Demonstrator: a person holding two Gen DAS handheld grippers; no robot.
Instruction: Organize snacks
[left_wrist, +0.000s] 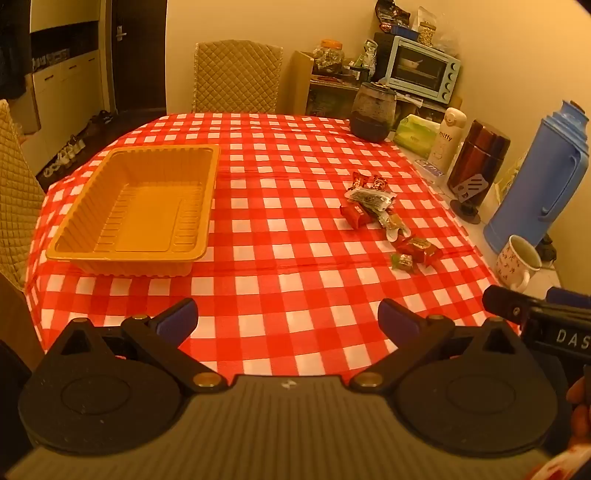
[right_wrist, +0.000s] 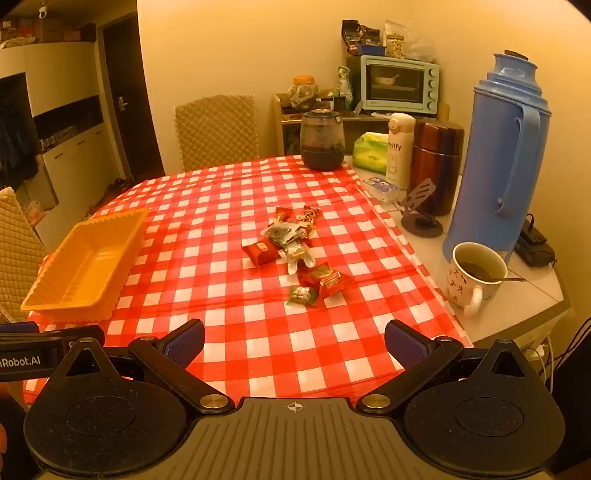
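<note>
Grippers come first: the left gripper (left_wrist: 288, 317) and the right gripper (right_wrist: 294, 341) both hang over the near edge of the table (left_wrist: 295, 288), tilted down, jaws spread as wide as they go, nothing between them. Part of the right tool shows at the right margin of the left wrist view, so the two sit side by side.

Beyond them, the snacks (right_wrist: 295, 251) lie in a loose string of wrapped pieces toward the right side of the checked cloth, several touching or overlapping: red packets, a silvery one, a small green candy (right_wrist: 303, 295) nearest. The orange tray (left_wrist: 136, 210) stands empty near the left edge, well apart from the pile.

Past the cloth's right edge, on bare tabletop, stand a mug (right_wrist: 474, 277) with liquid and a spoon, and a tall blue thermos (right_wrist: 498, 158).

Risks, as I judge them: the wrappers look thin and slick, so closing on an overlapping cluster may pinch two or flick one away. Pressing into the cloth could bunch it and drag the pile. A wide right-hand swing might catch the mug, which sits close to the pile.
</note>
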